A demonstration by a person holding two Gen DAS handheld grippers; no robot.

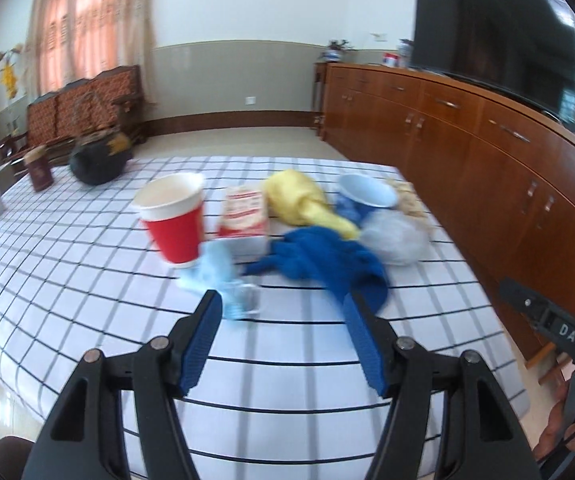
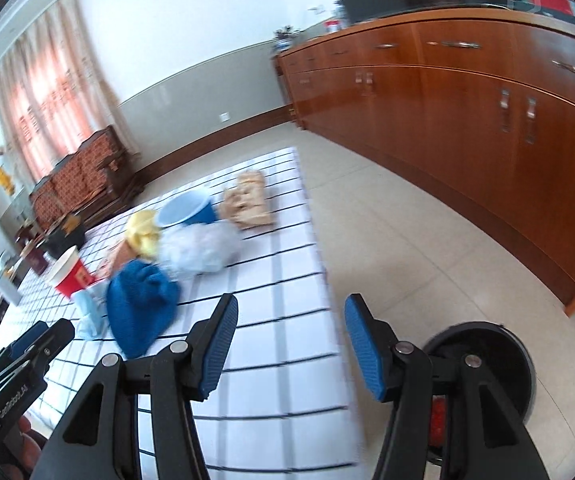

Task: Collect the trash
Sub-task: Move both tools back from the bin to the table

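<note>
- Checked white cloth with dark lines covers the worktop [image 1: 67, 248], and the trash lies in a loose cluster toward its far right part
- Red paper cup [image 1: 177, 220] with a white rim stands upright at the left of the cluster; a red-and-white carton [image 1: 243, 212] sits just beside it on the right
- Yellow crumpled wrapper [image 1: 299, 200] lies behind a dark blue knitted cloth [image 1: 319, 260], the two touching; a blue cup [image 1: 367, 192] with a pale inside lies tipped over at the right, next to a grey-white crumpled bag [image 1: 395, 240]
- Pale blue scrap [image 1: 215, 268] lies in front of the red cup, with a small clear piece beside it, too blurred to name
- Beige crumpled paper [image 2: 249, 204] lies at the far corner of the worktop, just beyond the blue cup
- Left tool [image 1: 283, 300] hovers over the near part of the worktop, its blue pads [image 1: 203, 332] parted with nothing between them; its tips point at the pale blue scrap and the blue cloth
- Right tool [image 2: 291, 308] is released too, empty, its jaws straddling the right edge of the worktop with tiled floor beneath one pad
- Round black bin [image 2: 487, 356] stands on the floor below the right tool, partly hidden by it
- Brown wooden cabinet [image 1: 467, 140] runs along the wall at the right, with a dark screen [image 1: 495, 32] on top
</note>
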